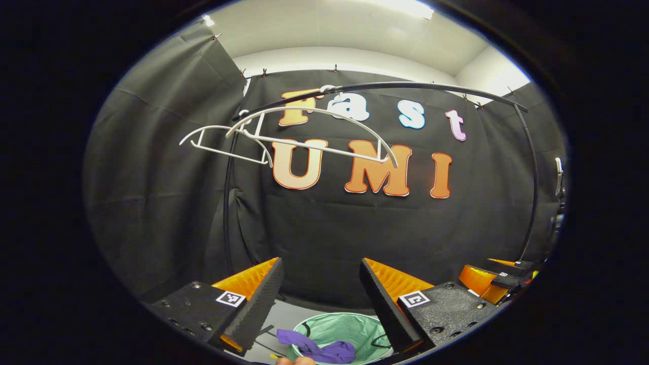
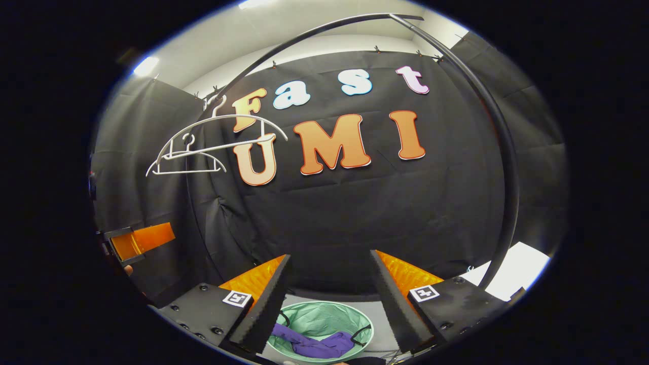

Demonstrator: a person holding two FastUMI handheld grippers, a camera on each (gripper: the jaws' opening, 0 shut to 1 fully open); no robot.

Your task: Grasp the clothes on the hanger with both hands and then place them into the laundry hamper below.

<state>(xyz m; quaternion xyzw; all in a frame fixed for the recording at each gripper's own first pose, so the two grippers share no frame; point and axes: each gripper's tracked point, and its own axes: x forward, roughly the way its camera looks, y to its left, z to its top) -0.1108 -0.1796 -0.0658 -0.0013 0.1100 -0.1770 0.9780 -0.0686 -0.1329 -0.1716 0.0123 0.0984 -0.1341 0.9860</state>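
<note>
Left gripper (image 1: 320, 294) — fingers spread wide, nothing between them. Right gripper (image 2: 329, 291) — likewise released, gripping nothing. The purple clothes (image 2: 312, 344) lie inside the green laundry hamper (image 2: 350, 317) below; two white hangers (image 1: 284, 137) hang bare on the rail.

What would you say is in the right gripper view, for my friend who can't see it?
A purple garment lies in a green laundry hamper below the open right tongs, which hold nothing. Two bare white hangers hang on a black rail up to the left.
</note>
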